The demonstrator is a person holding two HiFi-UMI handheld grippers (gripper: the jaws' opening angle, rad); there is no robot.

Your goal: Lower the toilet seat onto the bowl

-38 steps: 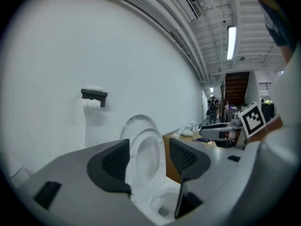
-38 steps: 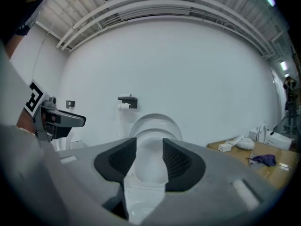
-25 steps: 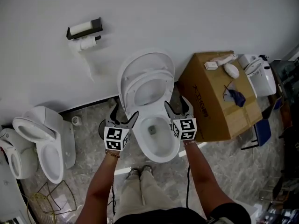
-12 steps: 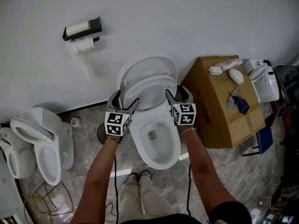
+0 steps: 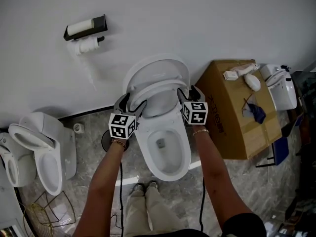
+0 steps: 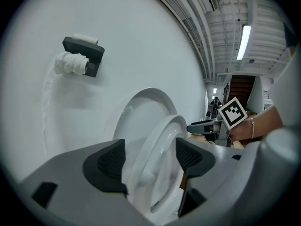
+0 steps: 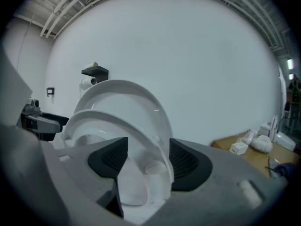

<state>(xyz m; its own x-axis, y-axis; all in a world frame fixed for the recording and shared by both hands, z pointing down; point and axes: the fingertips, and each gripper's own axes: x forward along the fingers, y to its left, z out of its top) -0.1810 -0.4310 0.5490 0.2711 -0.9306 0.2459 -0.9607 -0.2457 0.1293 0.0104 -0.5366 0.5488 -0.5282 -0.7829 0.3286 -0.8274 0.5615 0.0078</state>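
Observation:
A white toilet stands against the wall in the head view, its lid point(image 5: 158, 69) upright. The seat point(image 5: 154, 89) leans a little forward of the lid, above the bowl point(image 5: 165, 154). My left gripper point(image 5: 132, 104) is at the seat's left edge and my right gripper point(image 5: 189, 92) at its right edge. In the left gripper view the left gripper point(image 6: 149, 160) has just been closing; the seat rim point(image 6: 162, 140) stands between its pads with gaps on both sides. In the right gripper view the right gripper point(image 7: 146, 158) is open around the seat rim point(image 7: 136, 126).
A toilet-paper holder point(image 5: 85, 27) hangs on the wall at upper left. A cardboard box point(image 5: 232, 117) with small white items stands close to the toilet's right. A second toilet point(image 5: 47, 149) and a wire basket point(image 5: 47, 212) are at the left. My legs stand before the bowl.
Both grippers have moved away from me, from beside the bowl to the raised seat's two edges, so the seat rim now lies between each pair of jaws.

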